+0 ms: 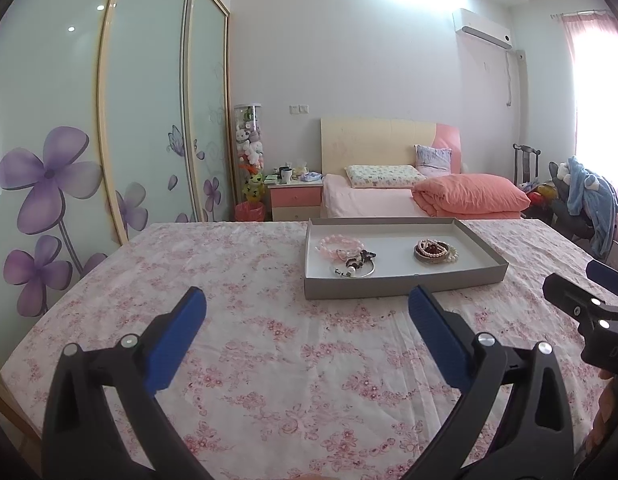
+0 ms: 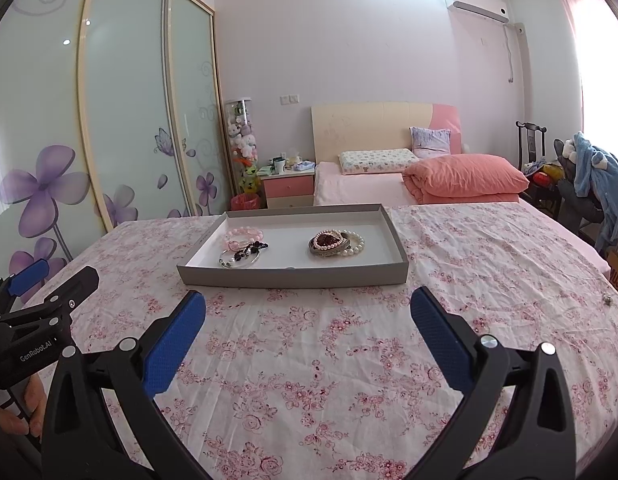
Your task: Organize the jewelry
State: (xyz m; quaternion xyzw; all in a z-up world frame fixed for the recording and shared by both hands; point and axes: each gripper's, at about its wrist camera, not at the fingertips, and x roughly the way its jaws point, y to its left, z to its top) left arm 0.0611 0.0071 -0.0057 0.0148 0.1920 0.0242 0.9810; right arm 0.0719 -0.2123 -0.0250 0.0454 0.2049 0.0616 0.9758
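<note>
Wardrobe (image 2: 109, 120) with flower doors at left. Left tool (image 1: 307, 308) and right tool (image 2: 307, 308) both spread wide, empty, over the floral-clothed tabletop (image 2: 309, 360). Tray (image 2: 293, 274) on it holds bracelets (image 2: 245, 248) left, bead coils (image 2: 337, 243) right. Bed (image 2: 429, 188) behind; chair (image 2: 533, 160) far right.

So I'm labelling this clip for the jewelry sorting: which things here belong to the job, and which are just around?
Belongs to the job:
- grey tray
- pink bead bracelets
- silver bangle with dark charms
- stacked pearl and red bead bracelets
- left gripper and right gripper, both open

Just around:
- floral tablecloth
- bed
- nightstand
- wardrobe
</note>
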